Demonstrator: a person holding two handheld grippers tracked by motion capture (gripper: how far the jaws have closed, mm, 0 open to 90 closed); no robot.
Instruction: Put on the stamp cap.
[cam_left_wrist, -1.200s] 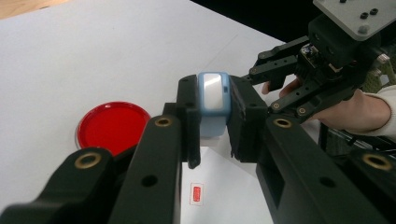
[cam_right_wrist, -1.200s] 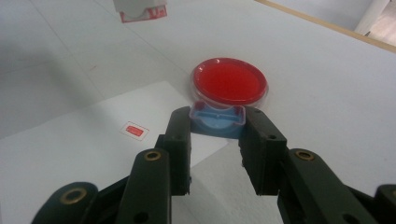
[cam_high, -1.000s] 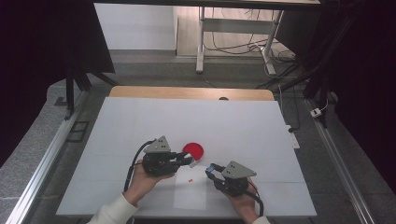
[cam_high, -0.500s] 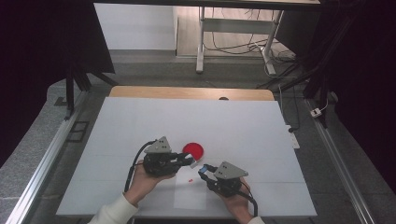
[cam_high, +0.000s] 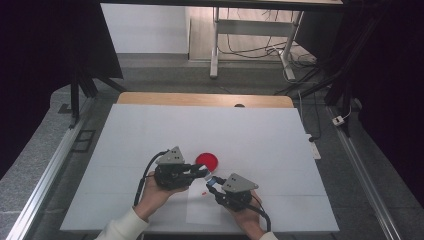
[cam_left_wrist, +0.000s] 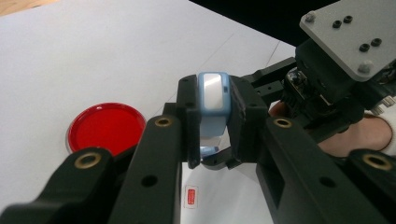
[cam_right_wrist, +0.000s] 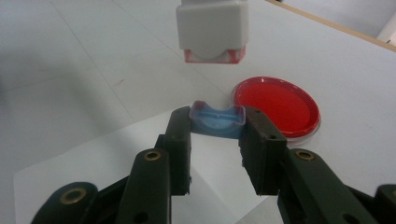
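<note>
The left gripper (cam_left_wrist: 212, 135) pinches a white-and-blue stamp body (cam_left_wrist: 212, 95) at frame centre; the right gripper (cam_right_wrist: 217, 140) pinches its blue cap (cam_right_wrist: 217, 120) just below. A shallow, off-centre grip could let the cap slip and drop beside the red dish (cam_right_wrist: 277, 106) at right.

Lab setting: white bench (cam_high: 150, 130), red petri dish (cam_high: 207, 160), aluminium rails (cam_high: 45, 175), loose floor cables (cam_high: 250, 50).

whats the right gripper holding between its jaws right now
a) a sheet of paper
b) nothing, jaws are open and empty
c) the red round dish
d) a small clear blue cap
d, in the right gripper view the right gripper has its jaws closed on a small translucent blue cap, while the red dish lies apart on the table beyond it.
</note>
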